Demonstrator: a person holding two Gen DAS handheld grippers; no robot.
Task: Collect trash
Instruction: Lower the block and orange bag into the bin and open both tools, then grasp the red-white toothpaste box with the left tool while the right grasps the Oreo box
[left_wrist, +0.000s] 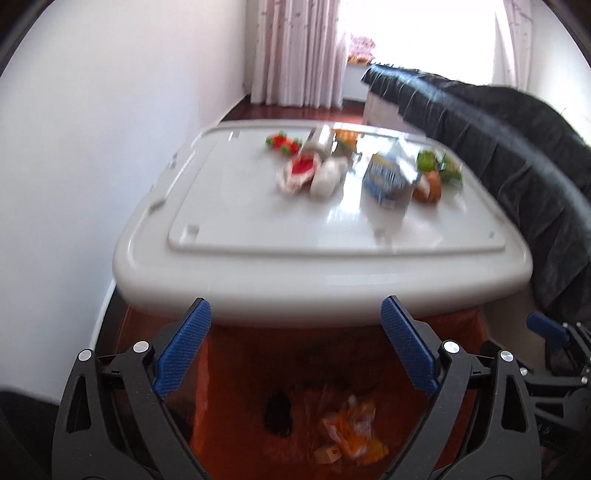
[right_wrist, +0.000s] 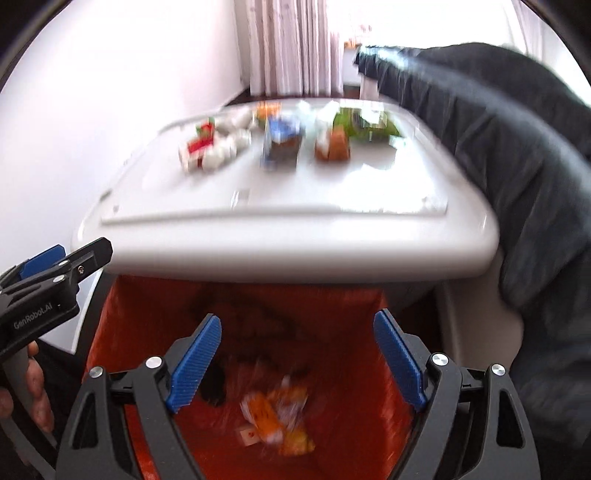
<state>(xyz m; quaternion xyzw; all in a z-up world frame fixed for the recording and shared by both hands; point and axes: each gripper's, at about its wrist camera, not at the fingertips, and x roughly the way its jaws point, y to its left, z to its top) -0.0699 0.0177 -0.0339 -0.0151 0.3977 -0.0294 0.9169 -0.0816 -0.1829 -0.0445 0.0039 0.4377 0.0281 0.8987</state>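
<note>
An orange-lined trash bin (left_wrist: 236, 369) (right_wrist: 122, 325) stands below the near edge of a white table (left_wrist: 317, 288) (right_wrist: 280, 254). An orange and yellow wrapper (left_wrist: 351, 432) (right_wrist: 277, 421) lies at its bottom. My left gripper (left_wrist: 295, 347) is open and empty above the bin. My right gripper (right_wrist: 297, 358) is open and empty above the bin too. On the table lie several pieces of trash: a red and white wrapper (left_wrist: 299, 171) (right_wrist: 199, 147), a blue packet (left_wrist: 388, 179) (right_wrist: 280, 142), an orange packet (left_wrist: 428, 188) (right_wrist: 332, 146) and green wrappers (left_wrist: 439, 166) (right_wrist: 365, 123).
A dark sofa (left_wrist: 517, 147) (right_wrist: 517, 147) runs along the table's right side. A white wall (left_wrist: 92, 147) is at the left. Curtains (left_wrist: 295, 51) and a bright window are behind the table. My left gripper (right_wrist: 55, 273) shows at the left of the right wrist view.
</note>
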